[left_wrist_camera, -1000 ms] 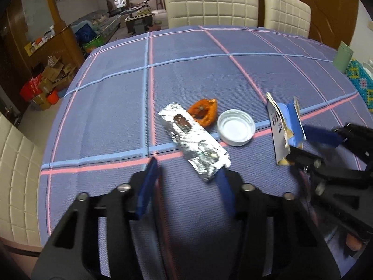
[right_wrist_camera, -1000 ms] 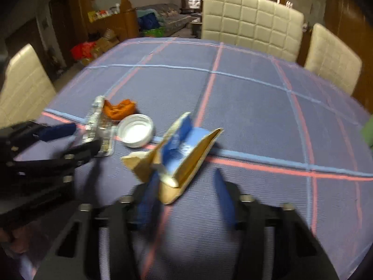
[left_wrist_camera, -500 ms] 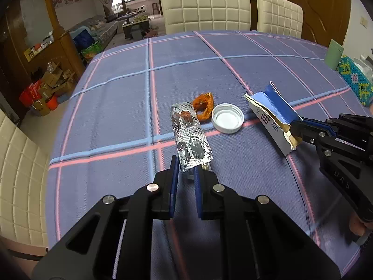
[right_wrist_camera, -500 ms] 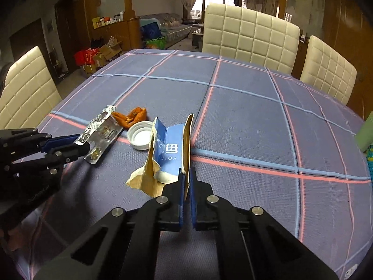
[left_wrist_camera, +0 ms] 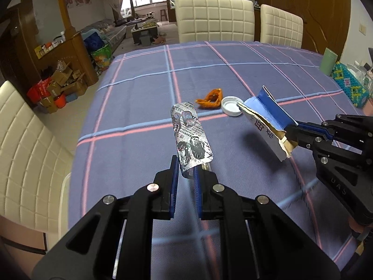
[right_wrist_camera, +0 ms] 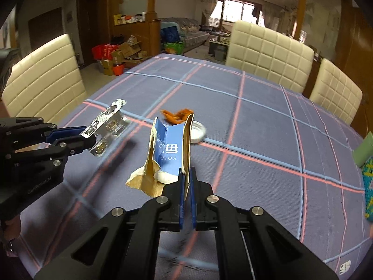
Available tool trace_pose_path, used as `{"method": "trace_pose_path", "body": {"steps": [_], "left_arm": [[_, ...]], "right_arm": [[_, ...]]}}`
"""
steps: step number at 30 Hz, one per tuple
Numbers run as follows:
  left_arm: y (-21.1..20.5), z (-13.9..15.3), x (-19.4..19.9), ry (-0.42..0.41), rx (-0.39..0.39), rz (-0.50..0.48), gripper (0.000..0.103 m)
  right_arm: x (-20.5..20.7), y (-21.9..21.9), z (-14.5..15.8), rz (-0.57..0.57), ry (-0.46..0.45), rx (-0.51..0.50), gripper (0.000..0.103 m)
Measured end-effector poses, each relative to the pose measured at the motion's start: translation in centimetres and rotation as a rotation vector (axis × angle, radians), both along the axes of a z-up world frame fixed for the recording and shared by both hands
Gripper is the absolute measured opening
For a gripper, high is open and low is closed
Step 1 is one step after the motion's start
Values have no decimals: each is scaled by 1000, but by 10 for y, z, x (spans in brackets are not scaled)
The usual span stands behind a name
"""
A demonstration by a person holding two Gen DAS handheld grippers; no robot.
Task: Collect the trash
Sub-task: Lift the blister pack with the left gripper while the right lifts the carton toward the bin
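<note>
My left gripper (left_wrist_camera: 186,166) is shut on the near end of a silver blister pack (left_wrist_camera: 190,137) and holds it above the tablecloth; it also shows in the right wrist view (right_wrist_camera: 107,126). My right gripper (right_wrist_camera: 185,175) is shut on a torn blue and white carton (right_wrist_camera: 171,149), lifted off the table; the carton also shows in the left wrist view (left_wrist_camera: 268,123). An orange peel (left_wrist_camera: 209,98) and a white lid (left_wrist_camera: 230,106) lie on the cloth beyond both.
The table has a purple checked cloth (left_wrist_camera: 144,88). Cream chairs stand at the far side (left_wrist_camera: 213,18) and the left (left_wrist_camera: 25,144). A green cup (left_wrist_camera: 328,61) and a beaded box (left_wrist_camera: 349,86) stand at the right edge.
Both grippers closed on their items and lifted them: the left on the blister pack, the right on the carton. Both now hold them higher above the cloth.
</note>
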State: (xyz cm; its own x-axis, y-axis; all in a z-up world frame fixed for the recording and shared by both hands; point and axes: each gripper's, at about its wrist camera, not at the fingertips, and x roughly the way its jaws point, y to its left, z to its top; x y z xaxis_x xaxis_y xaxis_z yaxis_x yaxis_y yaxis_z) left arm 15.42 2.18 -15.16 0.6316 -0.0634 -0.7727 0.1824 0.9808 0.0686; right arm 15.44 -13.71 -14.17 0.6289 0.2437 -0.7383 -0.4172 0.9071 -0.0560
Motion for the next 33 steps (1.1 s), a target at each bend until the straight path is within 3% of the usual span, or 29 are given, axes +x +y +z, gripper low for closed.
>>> {"method": "trace_pose_path", "body": {"steps": [15,33], "left_arm": [[82,25,-70,-55,13,142,14],[160,29,-101,-72,16,295,14]], "right_arm": [[-45,84,25,176,-58,-31,4],[-62,168,37,327,-95,-53,4]]}}
